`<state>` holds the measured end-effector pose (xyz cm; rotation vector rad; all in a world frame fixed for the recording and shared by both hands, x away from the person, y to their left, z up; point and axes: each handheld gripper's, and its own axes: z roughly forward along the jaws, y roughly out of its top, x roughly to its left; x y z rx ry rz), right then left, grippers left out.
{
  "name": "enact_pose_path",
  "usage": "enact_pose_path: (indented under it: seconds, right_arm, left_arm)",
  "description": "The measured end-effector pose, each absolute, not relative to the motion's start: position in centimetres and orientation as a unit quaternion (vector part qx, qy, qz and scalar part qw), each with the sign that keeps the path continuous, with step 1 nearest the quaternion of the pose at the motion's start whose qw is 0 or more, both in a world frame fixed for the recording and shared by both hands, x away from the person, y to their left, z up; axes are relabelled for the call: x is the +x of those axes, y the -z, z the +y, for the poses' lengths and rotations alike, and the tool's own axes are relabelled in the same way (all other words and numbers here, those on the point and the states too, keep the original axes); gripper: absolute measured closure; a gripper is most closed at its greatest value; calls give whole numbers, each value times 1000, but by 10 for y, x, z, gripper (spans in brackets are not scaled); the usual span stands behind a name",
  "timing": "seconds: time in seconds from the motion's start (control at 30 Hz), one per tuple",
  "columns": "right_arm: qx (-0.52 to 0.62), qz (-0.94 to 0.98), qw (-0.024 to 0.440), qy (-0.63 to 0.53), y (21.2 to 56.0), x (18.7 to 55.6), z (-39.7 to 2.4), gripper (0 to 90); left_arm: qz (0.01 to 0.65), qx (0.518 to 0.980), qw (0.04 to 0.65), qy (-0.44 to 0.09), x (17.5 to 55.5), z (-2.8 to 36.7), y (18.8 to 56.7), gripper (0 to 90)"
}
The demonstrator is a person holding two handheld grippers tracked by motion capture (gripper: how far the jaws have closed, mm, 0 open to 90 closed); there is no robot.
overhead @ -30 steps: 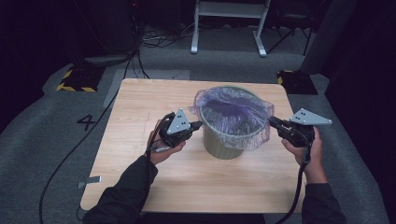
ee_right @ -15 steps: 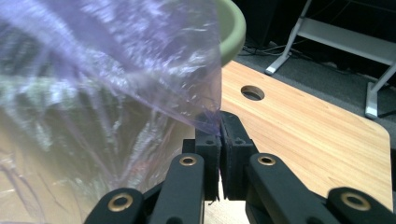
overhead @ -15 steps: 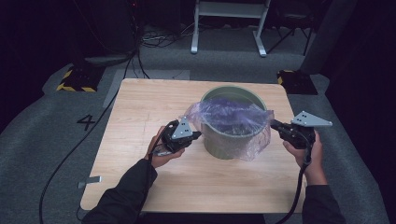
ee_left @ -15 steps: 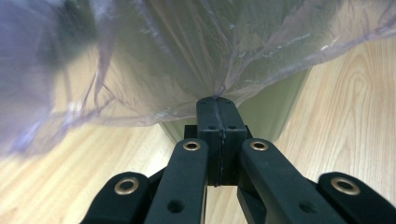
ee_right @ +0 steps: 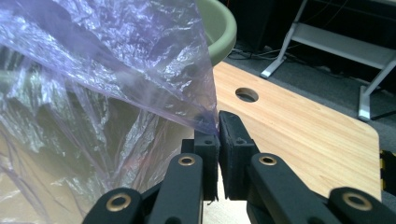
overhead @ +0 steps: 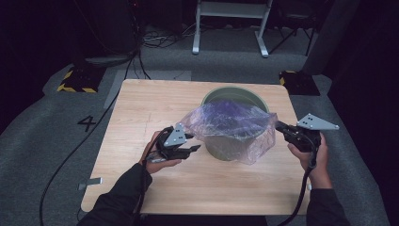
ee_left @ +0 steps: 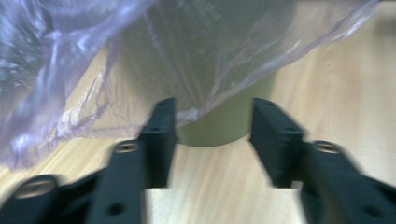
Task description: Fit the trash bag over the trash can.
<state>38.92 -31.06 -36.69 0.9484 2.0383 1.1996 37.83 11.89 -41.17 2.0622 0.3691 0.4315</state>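
A green bucket stands on the wooden table with a thin purple plastic bag draped over its near side. My left gripper sits low at the bucket's left, open, its jaws having just been opening. In the left gripper view the gripper faces the bucket's wall, and the bag's loose edge hangs above and just in front of the jaw tips, pressed by neither. My right gripper is shut on the bag's right corner. The right gripper view shows its jaws pinching the film beside the rim.
The table has a round hole near its far right. On the floor behind stand a white metal frame and yellow-black striped blocks. A cable runs along the floor past a painted 4.
My left gripper dropped towards the table, opened and let go of the bag, which has sagged off the bucket's far rim. The right gripper kept still, gripping its corner.
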Motion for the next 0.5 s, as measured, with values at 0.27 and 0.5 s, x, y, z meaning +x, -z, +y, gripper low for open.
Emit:
enact_pose_path:
  seconds: [0.27,0.5]
  right_arm:
    - [357,757,302,-456,363,389,-311,853]
    - [345,760,309,-456,357,392,-306,840]
  left_arm:
    - [156,798,539,-218,360,145,374,193]
    - [163,799,524,-247,385,141,351,189]
